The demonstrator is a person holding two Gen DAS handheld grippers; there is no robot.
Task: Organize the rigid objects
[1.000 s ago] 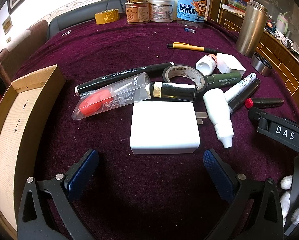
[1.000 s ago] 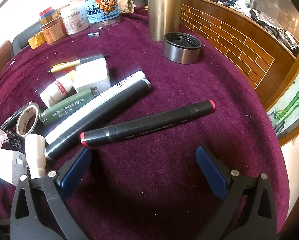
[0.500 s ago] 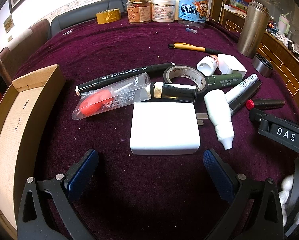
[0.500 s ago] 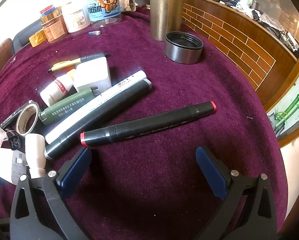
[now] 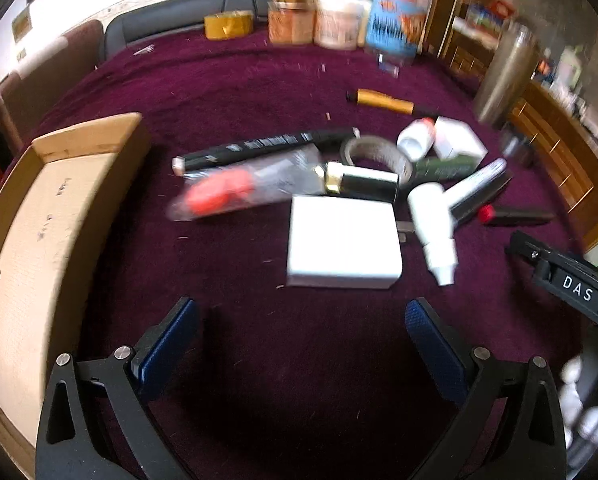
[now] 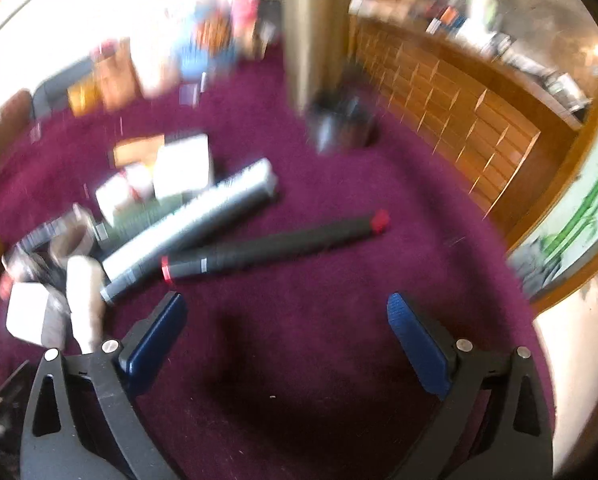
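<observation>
Both pairs of tongs, left (image 5: 301, 334) and right (image 6: 287, 330), are hanging spread apart and empty above the maroon cloth-covered worktop (image 5: 299, 360). One flat white charger block (image 5: 343, 241) is lying just ahead of the left tongs, touching one white squeeze bottle (image 5: 435, 228). One black red-capped marker (image 6: 275, 244) is lying ahead of the right tongs, beside two longer markers (image 6: 191, 228). One open cardboard box (image 5: 39, 240) is sitting at far left; blurred jars (image 5: 335, 20) are standing behind.

Motion blur, blown-out backlight, fisheye edges
</observation>
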